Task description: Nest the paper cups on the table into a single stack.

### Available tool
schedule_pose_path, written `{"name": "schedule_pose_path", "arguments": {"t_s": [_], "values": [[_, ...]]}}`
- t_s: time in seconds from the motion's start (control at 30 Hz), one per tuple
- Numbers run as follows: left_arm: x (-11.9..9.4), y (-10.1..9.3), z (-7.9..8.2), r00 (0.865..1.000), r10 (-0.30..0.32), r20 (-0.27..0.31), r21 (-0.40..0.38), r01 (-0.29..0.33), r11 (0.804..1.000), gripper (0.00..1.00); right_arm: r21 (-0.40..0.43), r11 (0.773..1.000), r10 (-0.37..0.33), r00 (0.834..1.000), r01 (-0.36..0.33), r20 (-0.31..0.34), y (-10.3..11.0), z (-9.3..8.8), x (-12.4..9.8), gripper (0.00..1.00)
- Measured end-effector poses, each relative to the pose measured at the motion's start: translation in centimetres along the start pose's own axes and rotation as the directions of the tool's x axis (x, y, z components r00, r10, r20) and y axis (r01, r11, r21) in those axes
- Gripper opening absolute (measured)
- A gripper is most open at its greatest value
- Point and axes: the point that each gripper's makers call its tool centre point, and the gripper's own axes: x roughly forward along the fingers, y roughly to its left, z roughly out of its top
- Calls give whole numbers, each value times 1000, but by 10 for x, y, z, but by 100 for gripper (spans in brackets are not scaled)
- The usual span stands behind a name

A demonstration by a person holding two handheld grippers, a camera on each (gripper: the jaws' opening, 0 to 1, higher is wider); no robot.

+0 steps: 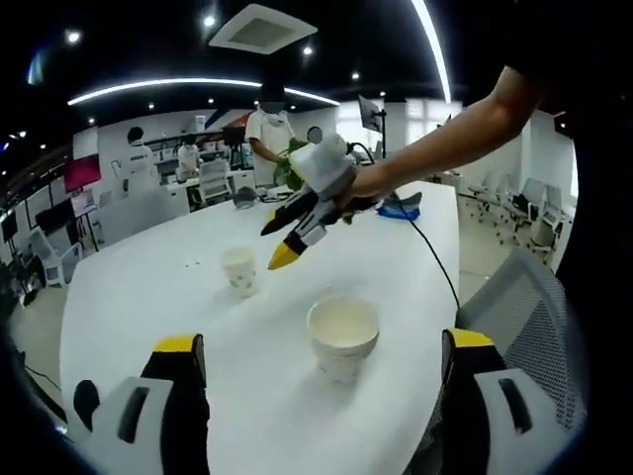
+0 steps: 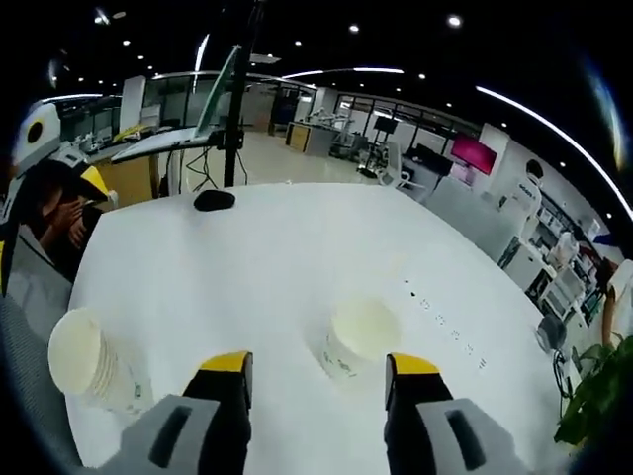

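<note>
Yellow-tipped jaws of the left gripper point(image 1: 321, 346) stand spread wide at the bottom of the left gripper view, holding nothing; a near cup point(image 1: 342, 335) sits upright on the white table point(image 1: 148, 287) just ahead, between them and not touching either one. Its mouth is open and it looks like more than one cup nested, though I cannot be sure. Further along the table stands a smaller-looking far cup point(image 1: 239, 269), upright and well apart from the first.

Above that far cup hangs the right gripper point(image 1: 282, 252), coming in from the right on a bare outstretched arm point(image 1: 465, 134). It points down and leftward toward the table. Its jaws look close together at the yellow tip, but from this side I cannot tell their gap.

From the right gripper view, the right gripper's point(image 2: 318, 368) own jaws are spread, empty, with the far cup point(image 2: 358, 339) standing upright just beyond them, in the gap's line but untouched. The near cup point(image 2: 91, 358) shows low on the left, and the left gripper's point(image 2: 45, 148) body shows at the left edge.

Around them: a black mouse-like object point(image 2: 214, 200) at the table's far edge, a blue item point(image 1: 401, 210) with a black cable point(image 1: 435, 262) running off the table, a grey mesh chair point(image 1: 529, 322) beside the table, and people in white point(image 1: 269, 134) standing by desks beyond.
</note>
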Motion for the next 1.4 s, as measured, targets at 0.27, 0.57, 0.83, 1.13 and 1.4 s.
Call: {"name": "schedule_pose_path", "arguments": {"t_s": [0.27,0.57,0.83,1.13,1.4], "values": [[7,6,2,1000,11,6,-20,-11,1000,99,-61,998,18,1000,-18,-8,-4,6,21,42],[10,12,-8,999,15,-28,-13,-16,1000,98,-113,993,38,998,-43,-43,-7,3,39,29],[6,18,-13,1000,12,-26,-45,-13,999,98,-140,987,70,996,-78,-60,-8,4,52,23],[5,22,-18,999,18,-32,-43,-19,999,96,-145,981,115,990,-127,-87,-9,-1,66,18],[6,24,-18,1000,16,-24,-42,-17,999,96,-151,973,155,981,-172,-121,-1,-4,71,6]]}}
